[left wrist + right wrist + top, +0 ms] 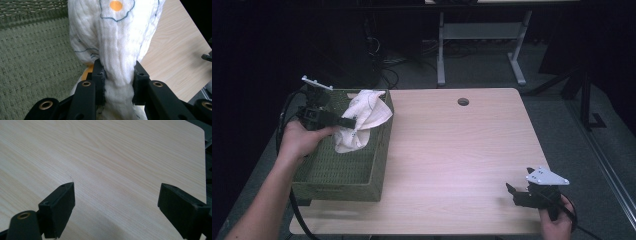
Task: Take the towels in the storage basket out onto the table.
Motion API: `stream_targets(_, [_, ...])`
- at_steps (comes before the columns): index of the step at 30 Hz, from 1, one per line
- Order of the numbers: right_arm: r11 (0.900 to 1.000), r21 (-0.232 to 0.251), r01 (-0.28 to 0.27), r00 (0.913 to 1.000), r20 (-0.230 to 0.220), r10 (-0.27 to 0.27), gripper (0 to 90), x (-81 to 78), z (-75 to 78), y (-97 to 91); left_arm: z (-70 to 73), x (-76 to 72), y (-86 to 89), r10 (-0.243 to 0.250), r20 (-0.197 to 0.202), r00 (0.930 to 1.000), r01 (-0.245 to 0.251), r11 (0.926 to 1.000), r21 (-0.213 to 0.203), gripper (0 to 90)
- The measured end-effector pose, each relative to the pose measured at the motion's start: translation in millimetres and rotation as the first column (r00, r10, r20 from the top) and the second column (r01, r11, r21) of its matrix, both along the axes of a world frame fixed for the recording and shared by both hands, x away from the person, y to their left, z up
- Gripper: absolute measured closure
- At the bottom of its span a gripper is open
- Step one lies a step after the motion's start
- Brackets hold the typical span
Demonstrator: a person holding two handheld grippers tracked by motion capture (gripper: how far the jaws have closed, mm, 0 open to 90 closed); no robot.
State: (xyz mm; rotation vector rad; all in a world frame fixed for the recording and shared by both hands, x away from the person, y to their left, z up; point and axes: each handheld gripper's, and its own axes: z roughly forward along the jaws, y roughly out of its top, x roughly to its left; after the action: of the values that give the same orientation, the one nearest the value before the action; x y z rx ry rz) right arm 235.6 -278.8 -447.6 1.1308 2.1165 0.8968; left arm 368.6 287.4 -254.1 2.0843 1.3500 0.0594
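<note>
A white muslin cloth (362, 120) printed with thin teal outlines and an orange dot hangs bunched over the far right part of a green woven basket (339, 170). Its upper folds drape across the basket's right rim while the lower end dangles inside, above the basket floor. In the left gripper view the cloth (117, 50) is gathered into a thick rope that runs straight up between the two black jaws, which pinch it from both sides; the weave of the basket (37, 55) lies behind it to the left and pale wood to the right.

The left gripper (346, 122) holds that cloth, clamped tight on the gathered fabric, with the person's left hand (302, 140) wrapped around its body over the basket's left side and a black cable trailing down past the forearm.

The basket sits on the left part of a light wooden table (452, 150), which has a round cable hole near its far edge.

The right gripper (515, 194) rests near the table's near right corner, well apart from the basket, held by the right hand (557, 225). In the right gripper view its jaws stand wide apart with bare wood between them.
</note>
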Motion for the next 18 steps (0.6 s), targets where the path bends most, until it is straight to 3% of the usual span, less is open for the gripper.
stream_targets(18, [0.9999,-0.004,-0.011,0.9999,0.000,0.011,13.9,0.3,-0.1,1.5,-3.3,7.8,-29.3,-0.046,-0.014,0.9989,0.046,0.9989,0.003,69.7])
